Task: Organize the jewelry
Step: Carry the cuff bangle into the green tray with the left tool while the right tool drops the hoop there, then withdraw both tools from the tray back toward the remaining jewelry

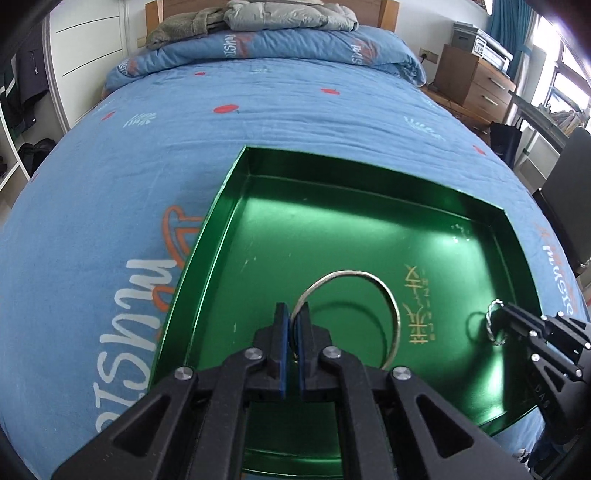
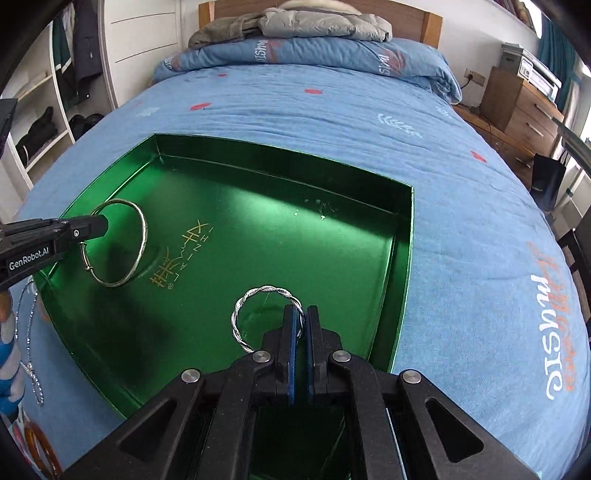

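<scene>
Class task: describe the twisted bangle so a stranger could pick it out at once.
Find the green tray on the blue bedspread. Over its near right part, the right hand-held gripper pinches the twisted bangle. It is silver, rope-like and smaller; the plain bangle at the left is smooth and larger.

the left wrist view looks forward along its own fingers, low and close over the near left part of the green tray (image 1: 236, 192), facing the head of the bed (image 1: 258, 110). the right wrist view faces the same way, equally close, from the near right side. both share the tray floor, the bed cover and the wooden headboard (image 2: 413, 18).
</scene>
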`<state>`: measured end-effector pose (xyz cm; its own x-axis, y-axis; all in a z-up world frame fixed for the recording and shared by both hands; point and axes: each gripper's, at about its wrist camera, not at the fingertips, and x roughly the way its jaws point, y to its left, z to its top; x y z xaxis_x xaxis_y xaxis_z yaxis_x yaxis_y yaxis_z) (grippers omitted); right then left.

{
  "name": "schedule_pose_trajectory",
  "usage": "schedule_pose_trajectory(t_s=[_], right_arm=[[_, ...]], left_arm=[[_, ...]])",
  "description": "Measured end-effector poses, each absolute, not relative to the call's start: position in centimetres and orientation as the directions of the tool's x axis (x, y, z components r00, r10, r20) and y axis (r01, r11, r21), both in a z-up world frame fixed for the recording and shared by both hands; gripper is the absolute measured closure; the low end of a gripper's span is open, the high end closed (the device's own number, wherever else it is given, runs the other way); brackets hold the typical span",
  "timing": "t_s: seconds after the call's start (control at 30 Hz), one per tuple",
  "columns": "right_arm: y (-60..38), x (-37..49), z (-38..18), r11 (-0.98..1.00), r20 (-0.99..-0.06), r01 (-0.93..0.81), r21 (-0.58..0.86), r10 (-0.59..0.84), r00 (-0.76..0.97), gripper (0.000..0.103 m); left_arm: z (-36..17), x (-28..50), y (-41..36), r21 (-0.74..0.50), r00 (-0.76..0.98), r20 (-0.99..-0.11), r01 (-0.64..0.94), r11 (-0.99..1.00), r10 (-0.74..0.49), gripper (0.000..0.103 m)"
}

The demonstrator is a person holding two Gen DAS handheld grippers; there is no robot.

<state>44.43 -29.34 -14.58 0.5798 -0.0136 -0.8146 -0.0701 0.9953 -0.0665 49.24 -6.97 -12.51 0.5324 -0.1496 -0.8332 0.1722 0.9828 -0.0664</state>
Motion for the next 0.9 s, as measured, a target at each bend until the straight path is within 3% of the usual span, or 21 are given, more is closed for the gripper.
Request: schedule_pose_trajectory(t_s=[0.13, 0.3, 0.43, 0.63, 0.83, 0.9], right_arm=[[-29.5, 44.4, -14.6, 0.994, -0.81, -0.08, -0.077, -0.016, 0.587, 0.097], [-29.9, 43.9, -13.8, 0.995, -0.81, -0.074, -0.074, -0.017, 0.586, 0.076], [-30.2, 41.6, -10.4, 0.997, -0.772, -0.068, -0.037, 0.015, 0.635, 0.075], [-29.8, 33.5, -1.4, 0.994, -0.658, -0.109, 0.003, 0.084, 0.749, 0.075], [-29.2, 22.3, 6.6, 0.989, -0.537, -0.15, 0.012, 0.133, 0.833, 0.075], [-29.5, 18.9, 8.3, 0.989, -0.508, -0.149, 0.013, 0.135, 0.851, 0.075]], left_arm=[[-12.6, 48.8, -7.2, -0.026, 0.543, -0.831, 0.175, 0.984, -0.118, 0.098], [-11.3, 48.2, -6.8, -0.051, 0.541, -0.829, 0.181, 0.982, -0.143, 0.094], [-6.8, 45.9, -5.9, -0.031, 0.606, -0.782, 0.193, 0.981, -0.144, 0.081], [2.4, 37.8, -2.9, -0.019, 0.729, -0.66, 0.221, 0.975, -0.178, 0.081], [7.8, 28.3, 0.8, 0.045, 0.777, -0.612, 0.22, 0.974, -0.147, 0.08], [8.5, 25.4, 2.5, 0.031, 0.78, -0.609, 0.205, 0.978, -0.144, 0.068]])
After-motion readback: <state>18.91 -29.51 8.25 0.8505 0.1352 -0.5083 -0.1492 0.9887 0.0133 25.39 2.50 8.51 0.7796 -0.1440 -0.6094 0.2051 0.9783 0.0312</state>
